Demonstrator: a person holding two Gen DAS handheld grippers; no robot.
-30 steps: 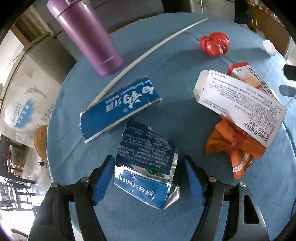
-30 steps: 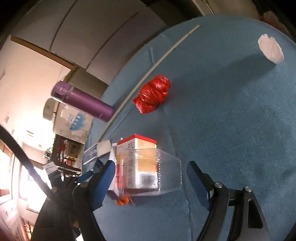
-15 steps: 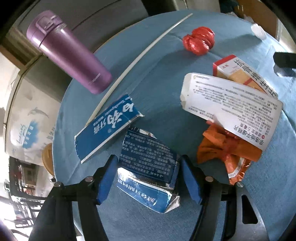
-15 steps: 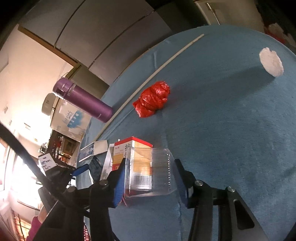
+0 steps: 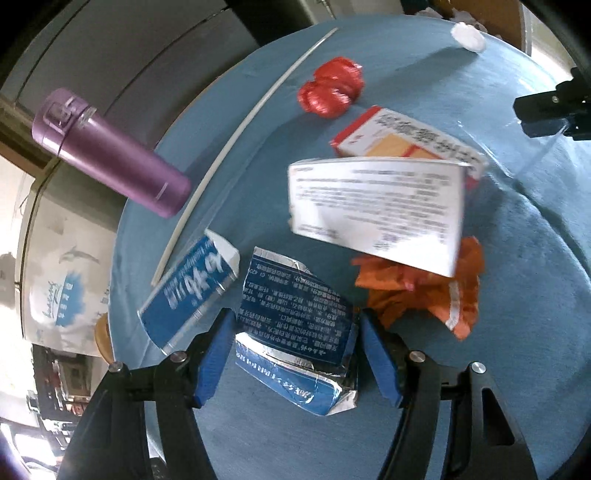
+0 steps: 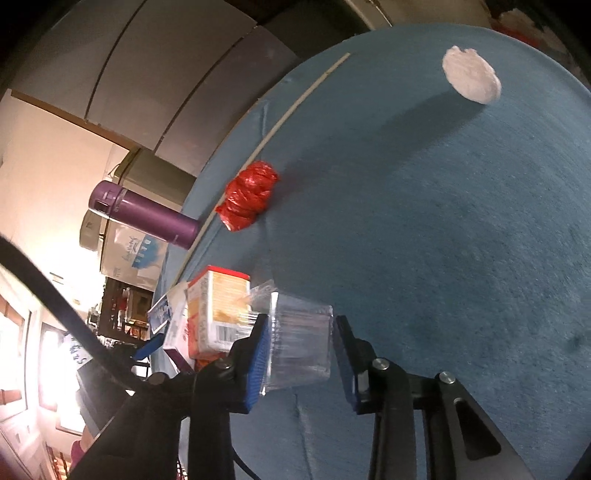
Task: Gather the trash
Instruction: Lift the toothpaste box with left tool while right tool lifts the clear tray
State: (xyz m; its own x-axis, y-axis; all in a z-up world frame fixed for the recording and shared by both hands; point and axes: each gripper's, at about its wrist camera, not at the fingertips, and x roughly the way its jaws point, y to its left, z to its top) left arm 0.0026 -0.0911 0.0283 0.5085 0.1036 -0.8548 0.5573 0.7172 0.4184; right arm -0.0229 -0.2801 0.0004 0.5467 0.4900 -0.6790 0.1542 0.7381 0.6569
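My left gripper [image 5: 295, 354] is shut on a crumpled blue foil toothpaste box [image 5: 293, 332] on the blue round table [image 5: 517, 295]. Beyond it lie a flat blue box piece [image 5: 188, 291], a white printed box [image 5: 376, 206], an orange crumpled wrapper [image 5: 417, 291], a red-and-orange carton [image 5: 402, 136] and a red crumpled wrapper [image 5: 328, 92]. My right gripper [image 6: 299, 354] is shut on a clear plastic container [image 6: 299, 347], next to the red-and-orange carton [image 6: 218, 310]. The red wrapper [image 6: 247, 199] and a white paper wad [image 6: 471, 79] lie farther off.
A purple thermos [image 5: 110, 151] stands at the table's far left edge, also in the right wrist view [image 6: 144, 214]. A long white stick [image 5: 243, 125] lies across the table's back. The white wad [image 5: 467, 35] sits at the far edge. The table [image 6: 461, 240] drops off at left.
Both grippers have closed: the left onto the blue foil box, the right onto the clear container. Both views have shifted as the grippers tilted and moved.
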